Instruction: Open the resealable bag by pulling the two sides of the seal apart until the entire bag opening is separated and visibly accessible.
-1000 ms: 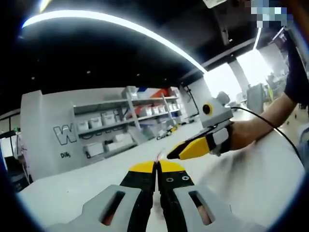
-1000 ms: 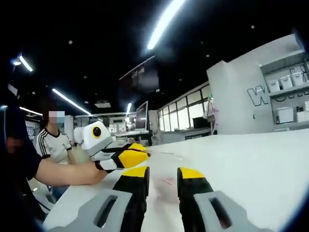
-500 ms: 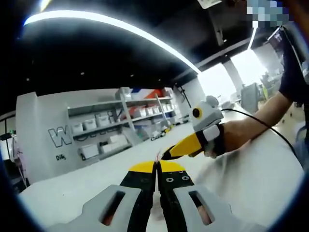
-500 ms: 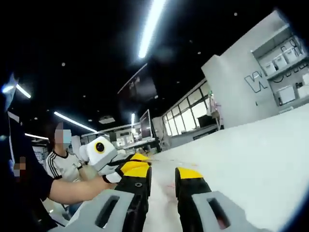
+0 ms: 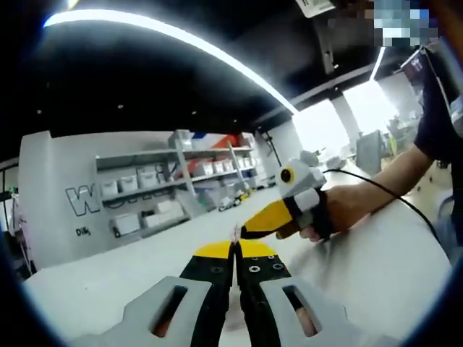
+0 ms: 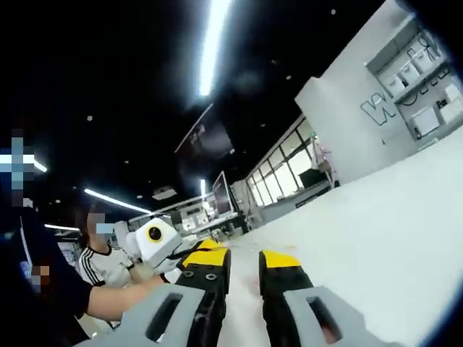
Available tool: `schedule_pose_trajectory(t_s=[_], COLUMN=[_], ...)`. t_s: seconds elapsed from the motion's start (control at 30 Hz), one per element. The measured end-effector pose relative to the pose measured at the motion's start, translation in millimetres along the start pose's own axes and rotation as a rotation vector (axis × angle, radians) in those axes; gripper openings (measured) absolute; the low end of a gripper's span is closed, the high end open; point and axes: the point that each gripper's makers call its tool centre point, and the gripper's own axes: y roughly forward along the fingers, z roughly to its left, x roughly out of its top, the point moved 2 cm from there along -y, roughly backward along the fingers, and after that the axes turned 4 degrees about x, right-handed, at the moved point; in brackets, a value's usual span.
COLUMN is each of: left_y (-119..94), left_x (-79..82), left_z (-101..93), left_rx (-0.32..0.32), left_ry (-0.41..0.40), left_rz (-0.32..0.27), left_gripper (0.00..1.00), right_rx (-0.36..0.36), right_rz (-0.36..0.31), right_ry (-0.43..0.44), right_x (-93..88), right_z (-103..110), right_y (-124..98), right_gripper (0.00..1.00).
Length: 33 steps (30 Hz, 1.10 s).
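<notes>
In the left gripper view my left gripper [image 5: 236,250] has its jaws pressed together, and a thin pinkish sliver of the resealable bag [image 5: 236,233] sticks up from between the tips. My right gripper [image 5: 249,231] reaches in from the right, held by a hand [image 5: 343,210], with its yellow fingertip close beside that sliver. In the right gripper view my right gripper [image 6: 244,258] stands open with a clear gap between its jaws. There the left gripper [image 6: 194,250] sits just left of them. The rest of the bag is too faint to make out.
A white table [image 5: 376,267] spreads under both grippers. Grey shelving [image 5: 145,195] with white bins stands behind it. A cable [image 5: 383,196] trails from the right gripper. A seated person in a striped shirt [image 6: 101,266] is at the left beyond the table.
The right gripper has moved in toward the left gripper's tips and tilted upward. The left gripper's jaws stay pressed together and the right gripper's jaws stay apart.
</notes>
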Motion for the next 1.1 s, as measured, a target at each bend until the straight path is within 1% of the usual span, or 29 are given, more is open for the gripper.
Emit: schedule_pose_trajectory(t_s=[0.33,0.5,0.7,0.97,1.1], left_y=[0.1,0.5,1.3,2.1,2.2], left_x=[1.7,1.8,1.8,1.3,1.2], left_z=[-3.8,-4.6,-7.0,-10.0,-9.4], left_rx=[-0.016,-0.022,-0.033,-0.045,-0.044], left_ry=[-0.020,-0.020,-0.016,-0.007,-0.005], left_rz=[-0.011,-0.013,-0.013,-0.010,-0.010], left_gripper=[0.02,0.02,0.02,0.02,0.02], right_rx=[-0.002,0.000,0.006,0.017,0.020], right_rz=[-0.012,-0.011,-0.012,-0.027,-0.033], right_ry=[0.047,0.060,0.074,0.129,0.186], right_x=[1.3,0.4,0.0,1.7,2.2], right_z=[-1.9,-1.4,-0.5,0.1,1.1], right_y=[-1.4,-2.3,-2.3,-2.9,-3.5], right_gripper=[0.09,0.03,0.00,0.00,0.00])
